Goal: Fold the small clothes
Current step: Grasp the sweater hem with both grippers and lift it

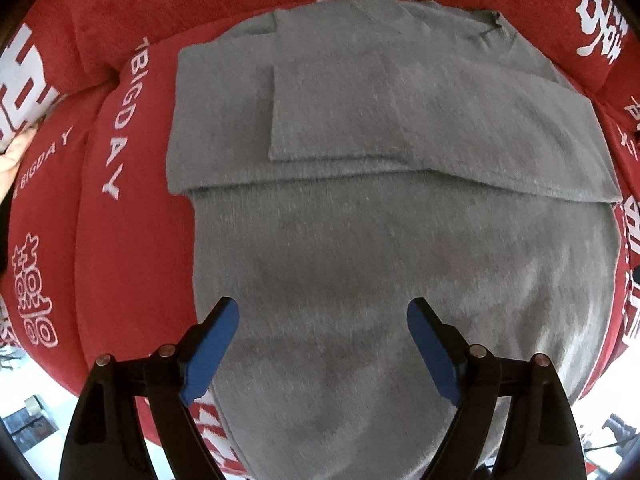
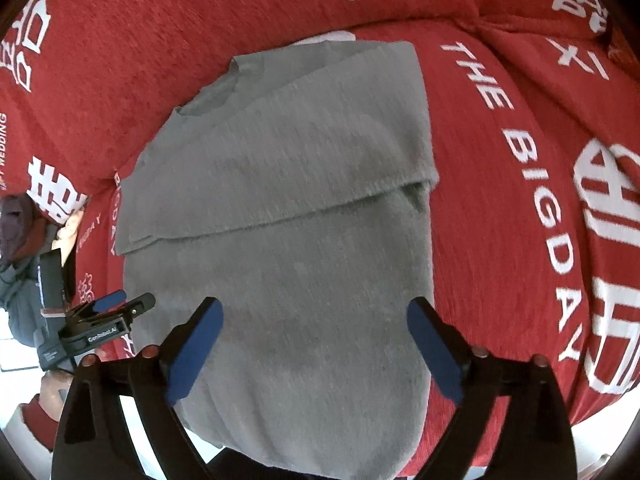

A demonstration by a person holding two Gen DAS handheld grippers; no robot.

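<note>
A grey knit sweater [image 1: 360,200] lies flat on a red sofa cover, collar at the far end, both sleeves folded across the chest. It also shows in the right wrist view [image 2: 280,220]. My left gripper [image 1: 323,312] is open with blue pads, hovering over the sweater's lower body, holding nothing. My right gripper [image 2: 314,312] is open and empty over the lower body too. The left gripper also shows in the right wrist view [image 2: 116,304] at the sweater's left edge.
The red sofa cover [image 2: 520,200] with white lettering surrounds the sweater. The sofa back [image 1: 200,0] rises behind the collar. A dark bundle of clothes [image 2: 16,220] lies at the far left. The sweater's hem hangs over the sofa's front edge [image 2: 280,452].
</note>
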